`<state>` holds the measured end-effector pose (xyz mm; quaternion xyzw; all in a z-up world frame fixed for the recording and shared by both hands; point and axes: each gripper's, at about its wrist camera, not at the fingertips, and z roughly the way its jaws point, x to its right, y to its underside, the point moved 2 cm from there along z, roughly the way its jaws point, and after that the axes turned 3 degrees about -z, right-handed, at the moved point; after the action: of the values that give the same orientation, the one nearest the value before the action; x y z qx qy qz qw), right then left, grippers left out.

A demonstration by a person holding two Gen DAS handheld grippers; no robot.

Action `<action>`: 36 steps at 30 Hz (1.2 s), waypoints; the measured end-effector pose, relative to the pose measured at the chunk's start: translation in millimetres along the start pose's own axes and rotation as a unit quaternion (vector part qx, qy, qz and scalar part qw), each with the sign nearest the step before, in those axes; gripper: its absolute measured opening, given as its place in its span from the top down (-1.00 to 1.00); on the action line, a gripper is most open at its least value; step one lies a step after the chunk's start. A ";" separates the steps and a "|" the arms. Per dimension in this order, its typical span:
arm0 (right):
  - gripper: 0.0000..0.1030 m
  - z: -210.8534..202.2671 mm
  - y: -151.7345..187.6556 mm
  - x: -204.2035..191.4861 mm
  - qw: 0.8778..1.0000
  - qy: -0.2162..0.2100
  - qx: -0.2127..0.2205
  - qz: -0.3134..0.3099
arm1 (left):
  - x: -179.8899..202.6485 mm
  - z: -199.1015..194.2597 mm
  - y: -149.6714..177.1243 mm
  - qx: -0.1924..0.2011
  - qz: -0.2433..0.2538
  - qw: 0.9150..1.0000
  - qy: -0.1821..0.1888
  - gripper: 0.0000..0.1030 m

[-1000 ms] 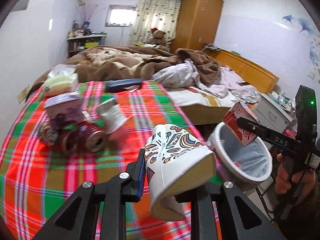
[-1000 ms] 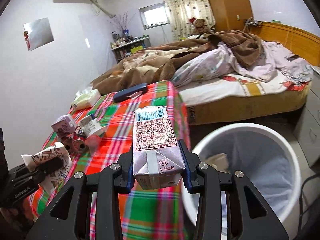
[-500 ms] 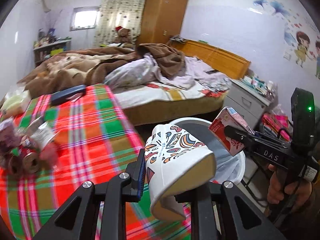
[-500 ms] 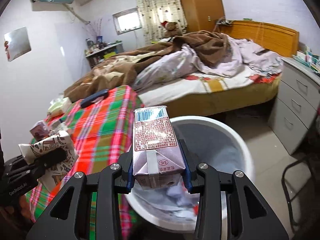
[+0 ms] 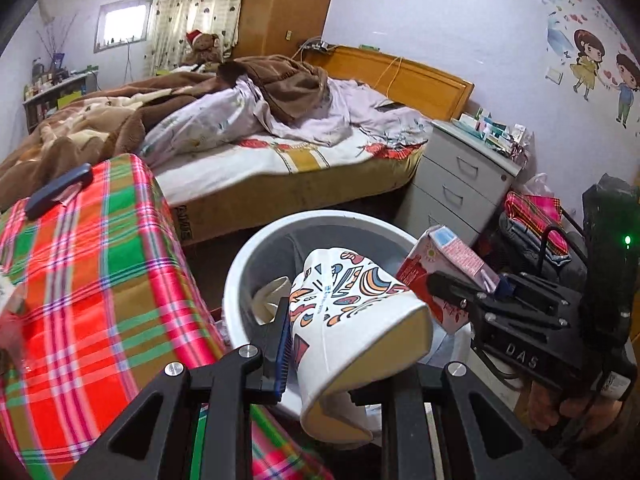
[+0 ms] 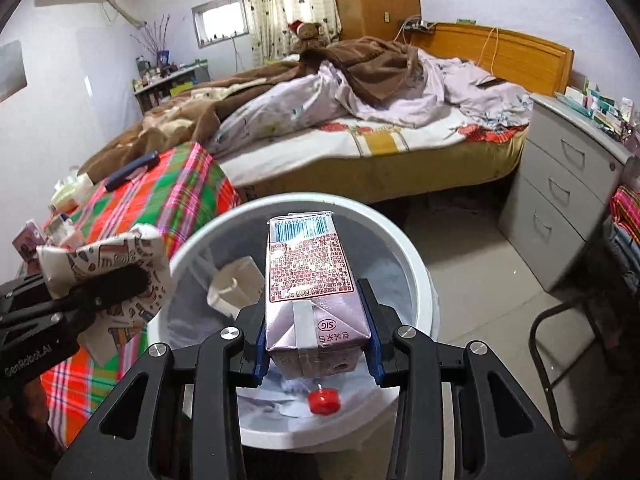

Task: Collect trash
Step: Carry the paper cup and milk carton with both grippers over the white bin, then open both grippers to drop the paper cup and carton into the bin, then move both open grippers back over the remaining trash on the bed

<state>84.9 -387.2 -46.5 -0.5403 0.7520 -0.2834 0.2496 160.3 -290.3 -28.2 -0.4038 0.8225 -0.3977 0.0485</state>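
My left gripper (image 5: 320,344) is shut on a crushed patterned paper cup (image 5: 352,320) and holds it over the near rim of the white trash bin (image 5: 240,280). My right gripper (image 6: 316,320) is shut on a purple milk carton (image 6: 308,280) held above the open bin (image 6: 416,264). The bin holds a white carton piece (image 6: 234,284) and a red cap (image 6: 323,403). The right gripper with its carton (image 5: 448,256) shows in the left wrist view; the left gripper with its cup (image 6: 112,264) shows in the right wrist view.
A table with a plaid cloth (image 5: 88,272) stands left of the bin, with small cartons (image 6: 28,240), a tissue pack (image 6: 68,196) and a dark case (image 6: 132,170) on it. A bed (image 6: 360,140) lies behind. A grey drawer unit (image 6: 560,208) and a chair frame (image 6: 560,360) stand to the right.
Both grippers have swung right from over the table to over the bin, each still holding its item. The bin now fills the centre of both views.
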 end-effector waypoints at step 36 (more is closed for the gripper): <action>-0.07 -12.6 -4.3 -26.6 0.999 -0.031 0.022 -0.001 | -49.0 -42.3 14.4 0.026 -0.050 0.998 -0.036 0.02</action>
<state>87.0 -361.0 -32.6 -0.5441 0.7367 -0.2834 0.2846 167.2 -224.7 -21.3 -0.4571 0.7882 -0.4065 0.0683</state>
